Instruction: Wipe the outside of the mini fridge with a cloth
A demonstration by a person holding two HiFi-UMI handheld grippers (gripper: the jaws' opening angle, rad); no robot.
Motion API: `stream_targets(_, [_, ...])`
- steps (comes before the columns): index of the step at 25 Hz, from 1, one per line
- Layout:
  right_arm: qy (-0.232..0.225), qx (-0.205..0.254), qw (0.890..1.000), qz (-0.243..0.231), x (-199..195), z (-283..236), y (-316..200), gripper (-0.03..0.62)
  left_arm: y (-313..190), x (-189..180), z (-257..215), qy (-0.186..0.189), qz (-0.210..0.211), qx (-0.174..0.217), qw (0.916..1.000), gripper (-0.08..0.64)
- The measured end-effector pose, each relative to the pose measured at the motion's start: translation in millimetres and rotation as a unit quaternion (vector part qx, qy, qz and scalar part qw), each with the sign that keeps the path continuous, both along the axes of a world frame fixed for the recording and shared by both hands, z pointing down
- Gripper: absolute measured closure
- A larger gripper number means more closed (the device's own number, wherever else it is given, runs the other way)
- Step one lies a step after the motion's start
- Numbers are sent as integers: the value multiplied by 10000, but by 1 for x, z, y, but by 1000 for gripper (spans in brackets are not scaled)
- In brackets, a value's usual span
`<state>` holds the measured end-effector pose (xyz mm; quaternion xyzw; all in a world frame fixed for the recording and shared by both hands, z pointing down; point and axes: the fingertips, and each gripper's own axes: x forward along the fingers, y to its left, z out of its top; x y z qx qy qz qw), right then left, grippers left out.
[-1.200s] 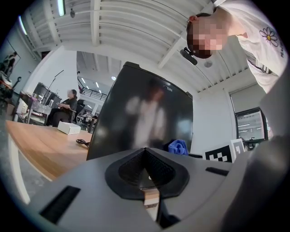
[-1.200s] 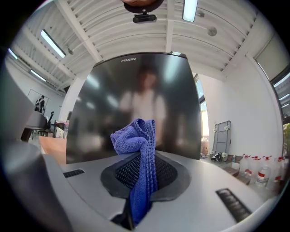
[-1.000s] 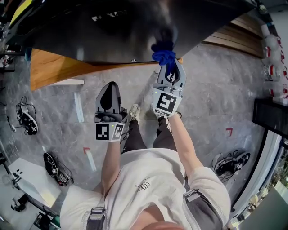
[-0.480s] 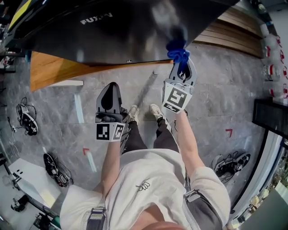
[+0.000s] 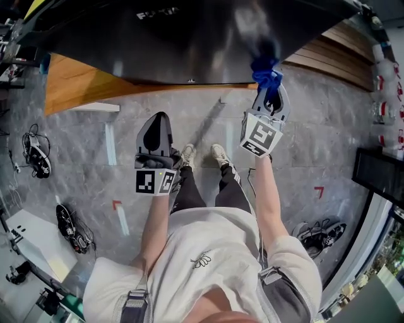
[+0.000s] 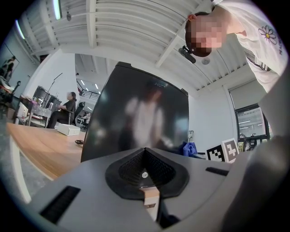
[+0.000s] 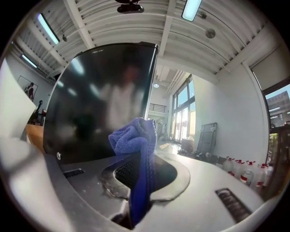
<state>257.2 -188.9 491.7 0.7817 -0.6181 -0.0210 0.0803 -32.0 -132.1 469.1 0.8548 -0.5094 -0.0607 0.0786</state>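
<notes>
Right gripper (image 5: 271,94) clamped on blue cloth (image 5: 266,68), bunched end at glossy black fridge (image 5: 189,44) front, right side, seemingly touching. Cloth soft, light, floppy: pinch bunched middle. Left gripper (image 5: 154,135) closed, empty, off fridge.

The front of the mini fridge (image 5: 189,44) is lying open to a sweep. A wooden platform (image 5: 82,88) is crowding the fridge's left side, wooden slats (image 5: 334,50) its right; the floor (image 5: 315,139) before the fridge is offering passage.

no legible text, lettering (image 5: 158,14) on mini fridge (image 5: 208,44) too blurred
</notes>
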Motion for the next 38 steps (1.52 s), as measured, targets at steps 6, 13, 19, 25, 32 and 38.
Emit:
stream_targets(6, [-99, -92, 9991, 397, 24, 3, 6, 531, 3, -24, 3, -68, -186, -49, 9998, 555])
stream_targets(13, [-579, 86, 9980, 236, -11, -8, 38, 531, 2, -49, 4, -141, -241, -23, 9996, 555])
stream_targets(19, [-944, 181, 9911, -917, -124, -5, 24, 531, -10, -76, -4, 82, -496, 32, 9987, 555])
stream_targets(25, [-1042, 43, 9772, -1850, -262, 25, -5, 531, -2, -132, 10, 31, -732, -89, 9973, 555])
stream_targets(32, [-797, 69, 9699, -2300, -386, 44, -44, 531, 16, -207, 37, -373, -791, -287, 9958, 555])
stream_targets(38, [-549, 64, 9718, -2293, -413, 49, -71, 531, 24, -242, 40, -441, -1050, -368, 9928, 555])
